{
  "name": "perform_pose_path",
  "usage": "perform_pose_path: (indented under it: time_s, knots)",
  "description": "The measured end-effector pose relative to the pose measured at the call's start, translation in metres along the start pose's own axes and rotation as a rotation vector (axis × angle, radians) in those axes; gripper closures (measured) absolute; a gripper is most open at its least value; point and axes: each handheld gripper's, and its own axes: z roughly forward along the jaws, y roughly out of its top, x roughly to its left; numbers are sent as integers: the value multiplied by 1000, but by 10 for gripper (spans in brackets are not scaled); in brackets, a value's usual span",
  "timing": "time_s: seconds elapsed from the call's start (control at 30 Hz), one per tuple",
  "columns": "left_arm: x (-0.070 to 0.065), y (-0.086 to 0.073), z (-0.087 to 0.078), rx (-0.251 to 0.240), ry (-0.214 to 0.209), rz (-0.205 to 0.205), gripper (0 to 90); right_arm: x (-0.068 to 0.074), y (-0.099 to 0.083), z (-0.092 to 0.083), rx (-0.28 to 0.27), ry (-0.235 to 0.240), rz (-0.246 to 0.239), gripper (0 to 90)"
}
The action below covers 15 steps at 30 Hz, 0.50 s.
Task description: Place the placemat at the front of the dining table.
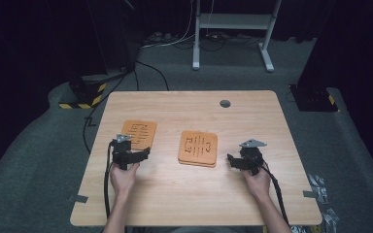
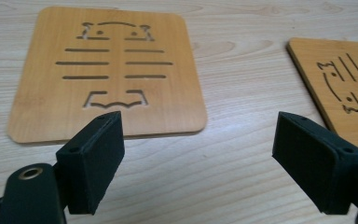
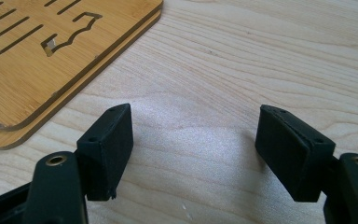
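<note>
I see the worktop (image 1: 175,194), light wood, w/ two spots of orange-brown slotted boards. Single board (image 1: 138,133) sits left of frame centre in the high view; in the left gripper view it's upper left, flat, cat-face and line cutouts showing. A stack of two boards (image 1: 198,148) lies near centre of the high view; the right gripper view shows its double edge at upper left, top one sitting square on the lower.

My left tool (image 1: 145,154) is at the lower left of the high view, just below the single board, jaws spread wide, nothing between them, only bare wood. Left hand (image 1: 123,178) grips it from below.

My right tool (image 1: 232,160) is right of centre, beside the stack's right edge, not touching afaict. Jaws spread, empty. Right hand (image 1: 257,182) holds it.

Small grey round plug (image 1: 225,103) sits on the worktop's far side.
</note>
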Motion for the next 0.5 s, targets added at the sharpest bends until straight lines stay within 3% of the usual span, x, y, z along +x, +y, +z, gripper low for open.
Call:
perform_pose_path:
  time_s: [0.13, 0.5]
  knots:
    - [-8, -1, -1, -1, -32, 11, 166, 0, 0, 0, 0, -1, 0, 274]
    - [-28, -9, -2, -19, -53, 65, 188, 0, 0, 0, 0, -2, 2, 272]
